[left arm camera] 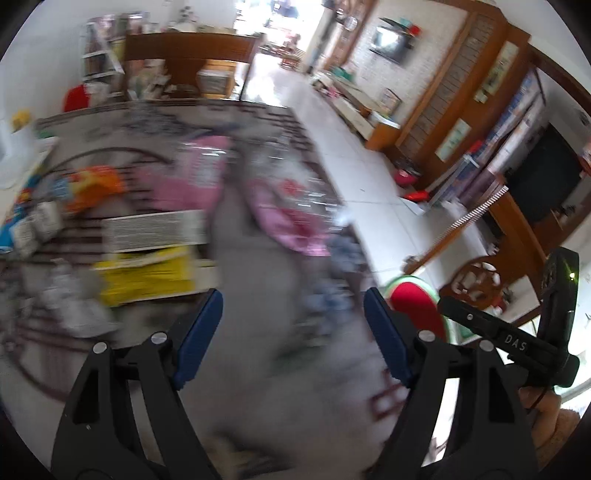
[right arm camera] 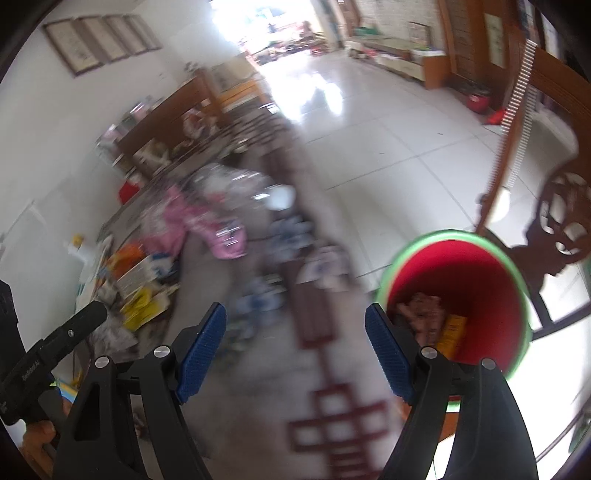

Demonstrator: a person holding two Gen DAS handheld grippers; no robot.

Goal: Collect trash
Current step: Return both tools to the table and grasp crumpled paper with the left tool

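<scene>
Lighting: bright daylight from the far doorway [right arm camera: 273,22], blown out to white; glare streaks the floor tiles [right arm camera: 321,96]. Blur: heavy motion smear over the table [left arm camera: 258,369] (clutter unreadable); both views affected. Distortion: strong fisheye curvature, dark vignette at corners. Shadows: soft, faint.

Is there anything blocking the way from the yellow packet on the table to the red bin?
Nothing visible blocks it. The yellow packet lies among other litter on the table. The red bin stands open-topped past the table's edge, some trash already inside. Both the left gripper and right gripper are open and empty.
</scene>
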